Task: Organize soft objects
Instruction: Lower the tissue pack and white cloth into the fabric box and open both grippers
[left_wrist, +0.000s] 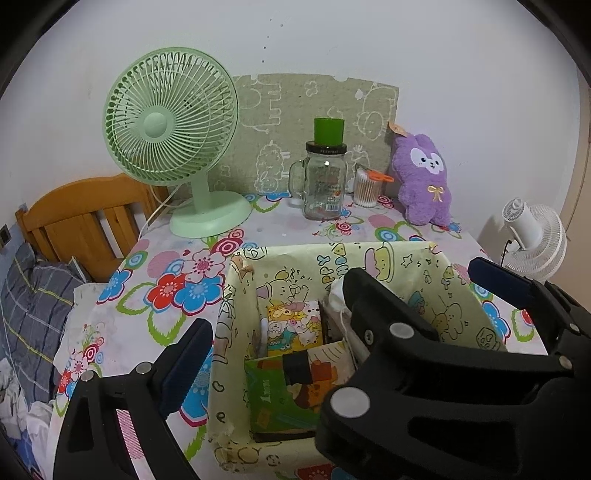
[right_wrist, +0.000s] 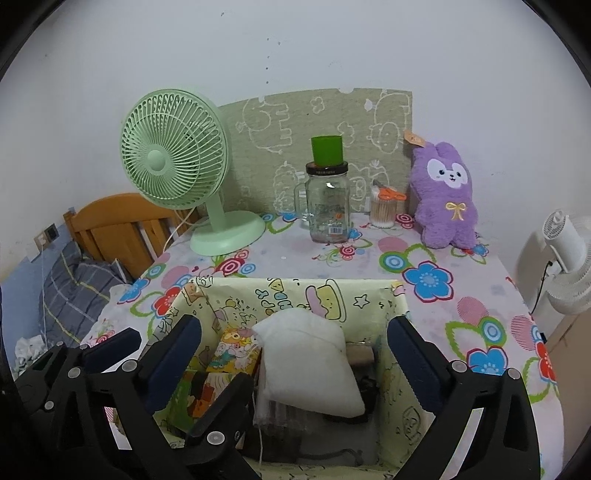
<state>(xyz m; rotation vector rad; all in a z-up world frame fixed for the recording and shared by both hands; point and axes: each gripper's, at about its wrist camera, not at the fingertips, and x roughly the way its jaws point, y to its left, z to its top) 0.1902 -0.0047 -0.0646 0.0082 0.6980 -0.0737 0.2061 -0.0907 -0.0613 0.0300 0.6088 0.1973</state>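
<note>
A: Two views. Left wrist first — any writing?

B: Little that reads. The yellow cartoon-print box (left_wrist: 373, 266) on the floral tablecloth (left_wrist: 162, 273) shows letters like "PPY" on its inner back wall. A green packet (left_wrist: 280, 395) inside has print, too blurred to read. The glass jar (left_wrist: 325, 181) carries a label, illegible; a green cup (left_wrist: 328, 131) sits on its lid.

A: The claw?

B: Left gripper (left_wrist: 343, 291) stands wide, one finger outside the box's left wall, the other over the box. Nothing between the pads. The right gripper's dark-blue pad pokes in at the right edge.

A: Soft things?

B: Purple plush rabbit (left_wrist: 423, 177) upright at the back, against the wall mat (left_wrist: 317, 107), beside a tub of cotton swabs (left_wrist: 366, 188). Green desk fan (left_wrist: 173, 140) at back left.

A: Right wrist view?

B: Same "PPY" lettering on the box (right_wrist: 369, 295). Jar (right_wrist: 328, 203) has a barcode label — unreadable. The right gripper (right_wrist: 293, 332) is spread wide, pads flanking a white soft pouch (right_wrist: 306, 362), neither pad touching it. The pouch lies tilted inside the box, on top of darker items, next to a cartoon-printed pack (right_wrist: 232, 350). The left gripper (right_wrist: 129, 358) shows at lower left, one finger inside the box.

A: The rabbit?

B: Rabbit (right_wrist: 445, 195) at the back right of the table, well apart from the box. A white fan (right_wrist: 569, 258) stands off the table's right side.
</note>
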